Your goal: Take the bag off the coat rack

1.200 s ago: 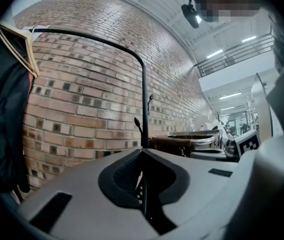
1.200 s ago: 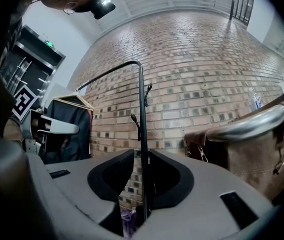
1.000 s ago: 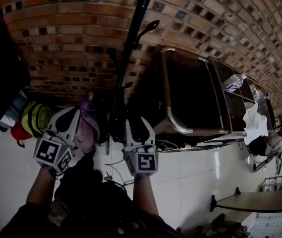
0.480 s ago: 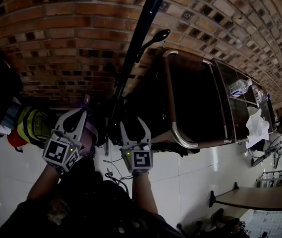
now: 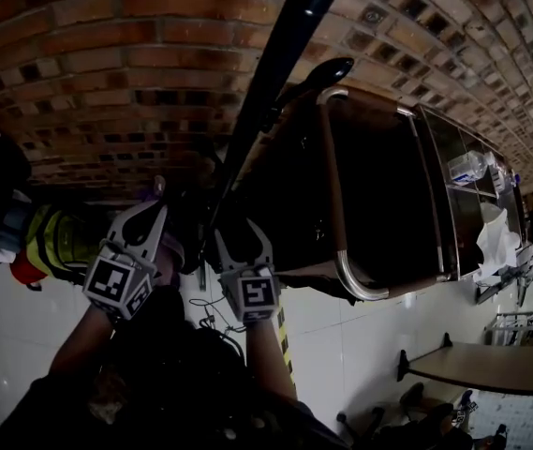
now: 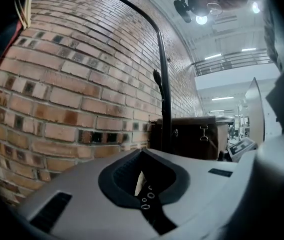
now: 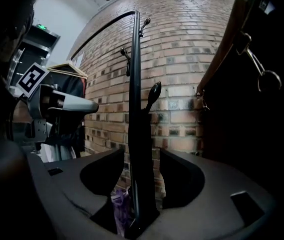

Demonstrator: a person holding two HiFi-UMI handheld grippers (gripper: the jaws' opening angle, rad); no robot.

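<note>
1. Head view: both grippers are low by the foot of the coat rack [image 5: 275, 73], with the brick wall [image 5: 107, 64] behind. We see the left gripper [image 5: 144, 216] just left of the pole. The right gripper [image 5: 241, 237] is at the pole, with its jaws pointing toward it. A dark metal-framed cart [image 5: 378, 186] stands right of the rack.
2. Left gripper view: the jaws are closed together, pinching a dark strap [image 6: 149, 206] with metal eyelets. A pale scrap shows in the cavity behind it. We can't tell from here what the strap belongs to.
3. Right gripper view: the jaws are spread wide and have just been opening. The pole lines up in the gap, and both pads are clear of it. We can't tell whether it is inside the gap or just beyond. The purple bag [image 7: 118, 204] sits low, just left of the pole base, and the right gripper isn't holding it.
</note>
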